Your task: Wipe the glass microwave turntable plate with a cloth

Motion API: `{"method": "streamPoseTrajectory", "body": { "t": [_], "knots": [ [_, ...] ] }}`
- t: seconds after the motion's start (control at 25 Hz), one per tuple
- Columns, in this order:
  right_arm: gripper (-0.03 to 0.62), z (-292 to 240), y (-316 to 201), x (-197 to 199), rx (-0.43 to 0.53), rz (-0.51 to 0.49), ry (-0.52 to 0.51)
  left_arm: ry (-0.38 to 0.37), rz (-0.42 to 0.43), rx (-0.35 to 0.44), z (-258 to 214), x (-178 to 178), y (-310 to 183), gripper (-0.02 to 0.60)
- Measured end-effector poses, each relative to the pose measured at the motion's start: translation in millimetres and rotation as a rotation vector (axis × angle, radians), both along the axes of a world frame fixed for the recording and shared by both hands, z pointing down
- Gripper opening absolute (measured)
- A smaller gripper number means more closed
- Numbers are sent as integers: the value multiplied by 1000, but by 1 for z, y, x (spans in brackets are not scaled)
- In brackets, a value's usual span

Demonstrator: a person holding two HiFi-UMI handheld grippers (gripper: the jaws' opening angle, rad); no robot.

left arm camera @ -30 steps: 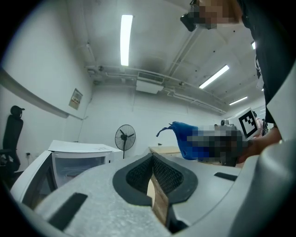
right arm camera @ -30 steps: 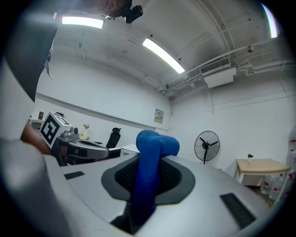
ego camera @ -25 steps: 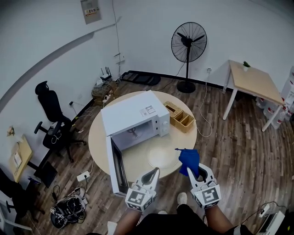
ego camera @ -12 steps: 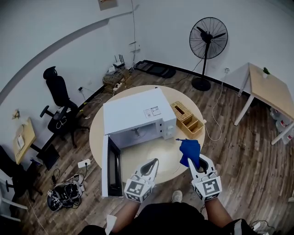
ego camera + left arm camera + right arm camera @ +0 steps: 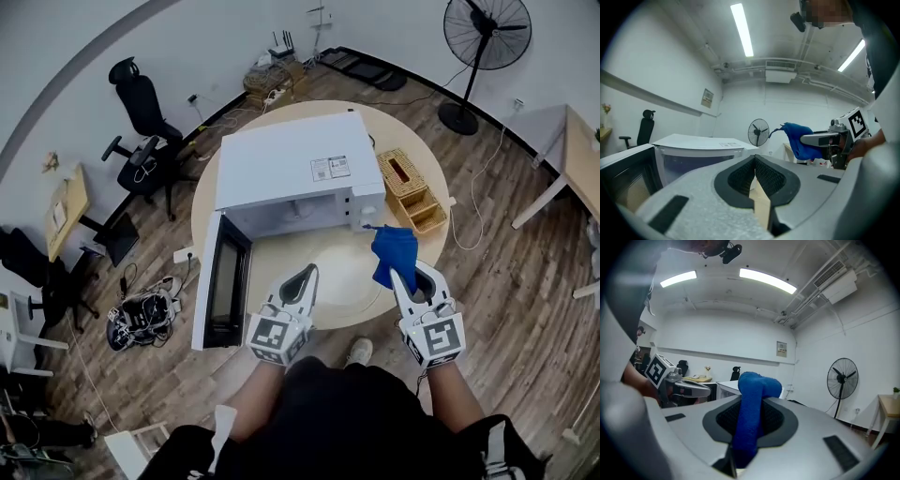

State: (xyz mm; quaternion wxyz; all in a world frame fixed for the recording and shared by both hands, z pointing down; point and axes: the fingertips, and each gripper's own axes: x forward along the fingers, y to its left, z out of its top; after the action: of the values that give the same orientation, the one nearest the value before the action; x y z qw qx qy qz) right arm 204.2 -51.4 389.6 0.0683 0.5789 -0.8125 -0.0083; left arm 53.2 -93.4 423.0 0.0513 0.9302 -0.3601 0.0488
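The glass turntable plate lies flat on the round table, in front of the white microwave; it shows only faintly in the head view. My left gripper is held at the plate's near left edge, shut with nothing between its jaws. My right gripper is shut on a blue cloth that bunches up above the jaws, over the plate's right edge. The cloth also shows in the left gripper view.
The microwave door hangs open to the left, past the table's rim. A wicker box and a wooden organizer stand to the right of the microwave. A fan, an office chair and cables on the floor surround the table.
The head view has moved in over the table, so the microwave and plate sit closer below. Both grippers have come up towards the plate. The blue cloth stays in the right gripper.
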Motion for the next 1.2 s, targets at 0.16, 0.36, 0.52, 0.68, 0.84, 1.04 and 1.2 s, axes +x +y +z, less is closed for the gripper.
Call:
{"method": "streamPoseTrajectory", "body": {
  "t": [0.16,0.36,0.52,0.68,0.84,1.04,1.2],
  "knots": [
    [67,21,-19,-8,-44,-49,-16,-12,-50,-33,13,-11,-9,5],
    [67,41,-41,-29,-87,-88,-18,-21,-83,-59,24,-26,-22,5],
    [67,53,-56,-48,-115,-108,-5,2,-82,-52,23,-35,-35,5],
    [67,72,-68,-64,-161,-125,13,-1,-88,-53,28,-46,-44,5],
    [67,107,-81,-83,-247,-165,53,-4,-107,-75,41,-58,-51,5],
    [67,162,-93,-111,-400,-244,124,20,-139,-102,53,-71,-60,5],
    [69,200,-98,-130,-482,-296,171,22,-143,-116,60,-77,-62,5]
  ]
}}
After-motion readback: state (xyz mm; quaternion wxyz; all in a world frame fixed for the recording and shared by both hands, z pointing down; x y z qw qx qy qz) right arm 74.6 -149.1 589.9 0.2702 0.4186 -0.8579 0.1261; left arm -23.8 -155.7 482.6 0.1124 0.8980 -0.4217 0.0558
